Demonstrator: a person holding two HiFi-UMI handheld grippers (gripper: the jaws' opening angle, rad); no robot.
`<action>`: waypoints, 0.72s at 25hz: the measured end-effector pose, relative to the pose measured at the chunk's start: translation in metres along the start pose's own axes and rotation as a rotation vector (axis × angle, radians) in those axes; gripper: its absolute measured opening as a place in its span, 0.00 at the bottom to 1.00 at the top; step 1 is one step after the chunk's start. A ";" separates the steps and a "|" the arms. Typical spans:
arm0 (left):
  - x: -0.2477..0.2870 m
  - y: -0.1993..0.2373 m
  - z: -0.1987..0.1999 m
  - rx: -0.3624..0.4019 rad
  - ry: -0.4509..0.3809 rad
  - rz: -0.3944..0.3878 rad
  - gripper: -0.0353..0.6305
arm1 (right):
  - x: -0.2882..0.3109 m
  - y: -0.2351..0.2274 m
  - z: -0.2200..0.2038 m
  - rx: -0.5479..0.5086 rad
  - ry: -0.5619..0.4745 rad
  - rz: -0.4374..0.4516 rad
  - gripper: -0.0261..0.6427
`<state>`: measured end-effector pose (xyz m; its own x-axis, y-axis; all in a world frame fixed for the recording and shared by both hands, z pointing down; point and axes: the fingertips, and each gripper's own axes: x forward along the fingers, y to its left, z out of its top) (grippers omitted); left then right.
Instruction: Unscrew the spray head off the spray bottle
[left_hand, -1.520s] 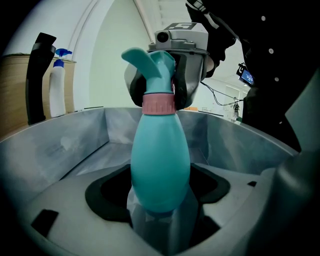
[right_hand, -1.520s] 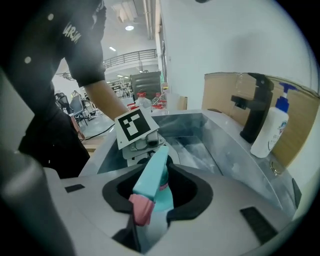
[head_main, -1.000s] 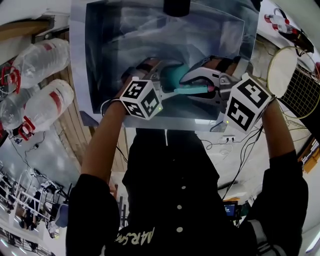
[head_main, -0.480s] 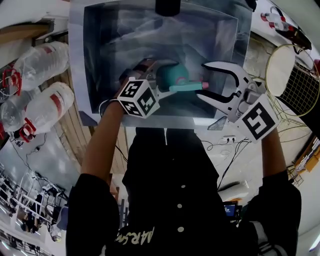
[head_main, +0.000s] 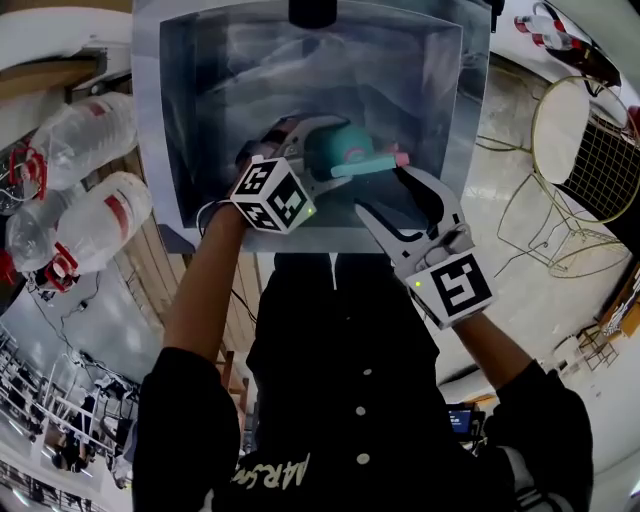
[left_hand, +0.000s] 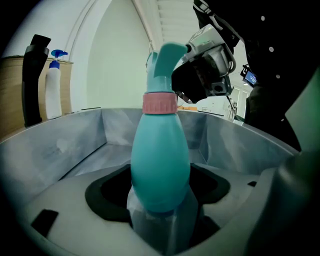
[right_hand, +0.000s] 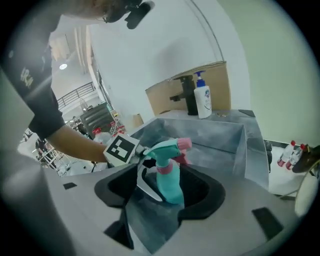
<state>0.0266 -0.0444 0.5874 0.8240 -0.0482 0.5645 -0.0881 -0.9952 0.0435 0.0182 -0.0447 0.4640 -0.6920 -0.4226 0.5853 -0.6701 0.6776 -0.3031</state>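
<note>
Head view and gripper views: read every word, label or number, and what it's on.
"MARS", rest unclear: print on the person's black garment.
Too blurred: red labels on clear plastic bottles.
Too small: label on white pump bottle.
Patterns only, no letters: black-and-white marker cubes.
No print shows: teal plastic spray bottle.

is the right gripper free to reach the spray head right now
Probably yes. The right gripper, jaws just opened and empty, sits beside the spray head with nothing between; the left gripper grips only the bottle body.
</note>
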 end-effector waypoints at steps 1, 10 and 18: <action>0.000 0.000 0.001 -0.002 0.000 0.002 0.62 | 0.004 0.002 0.001 0.003 -0.002 -0.007 0.45; 0.000 0.001 0.003 -0.014 0.005 0.016 0.62 | 0.022 0.017 0.004 -0.031 0.027 -0.015 0.47; 0.000 0.003 0.002 -0.013 0.020 0.027 0.62 | 0.032 0.014 0.009 -0.082 0.035 -0.023 0.53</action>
<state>0.0275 -0.0476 0.5857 0.8098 -0.0729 0.5821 -0.1170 -0.9924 0.0385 -0.0162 -0.0541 0.4718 -0.6659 -0.4180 0.6179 -0.6604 0.7156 -0.2276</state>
